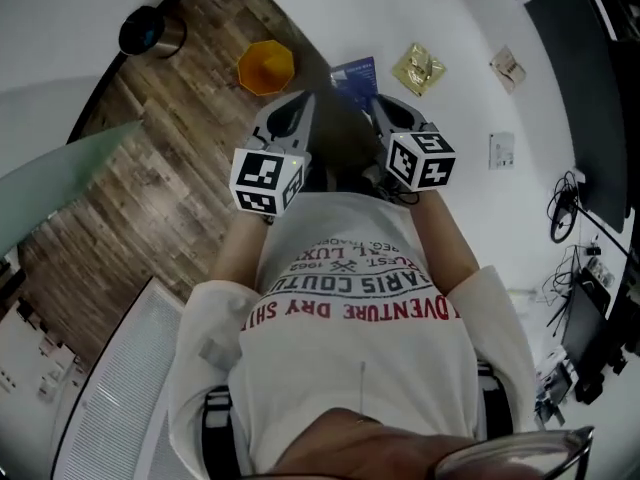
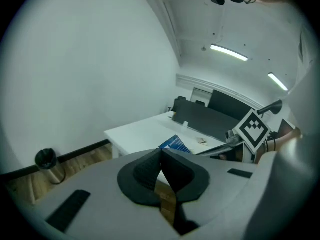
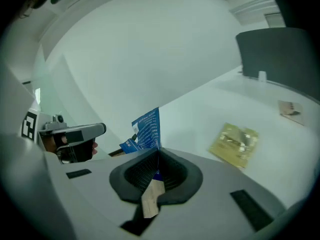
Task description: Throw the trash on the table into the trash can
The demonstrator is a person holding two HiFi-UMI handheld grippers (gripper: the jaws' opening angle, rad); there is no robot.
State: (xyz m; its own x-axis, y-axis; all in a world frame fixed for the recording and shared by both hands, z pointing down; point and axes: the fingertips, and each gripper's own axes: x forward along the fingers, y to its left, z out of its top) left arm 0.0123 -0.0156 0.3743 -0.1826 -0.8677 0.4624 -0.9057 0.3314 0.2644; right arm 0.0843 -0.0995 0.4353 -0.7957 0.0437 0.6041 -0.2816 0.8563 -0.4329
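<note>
Now the right gripper (image 3: 158, 153) pinches a blue packet (image 3: 147, 129) by its lower edge, at the corner of the white table (image 1: 450, 18). The left gripper (image 2: 161, 154) has its jaws pressed together on nothing. A gold wrapper (image 1: 418, 68) lies on the table. The trash can (image 1: 150, 30) stands well apart on the wood floor (image 1: 150, 198).

Wooden floor (image 1: 130, 218) lies left; black cables (image 1: 563, 206) hang right; ceiling lights (image 2: 229, 53) glow overhead.

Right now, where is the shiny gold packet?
In the head view, the gold packet lies flat on the white table, just right of the blue packet that the right gripper holds.
</note>
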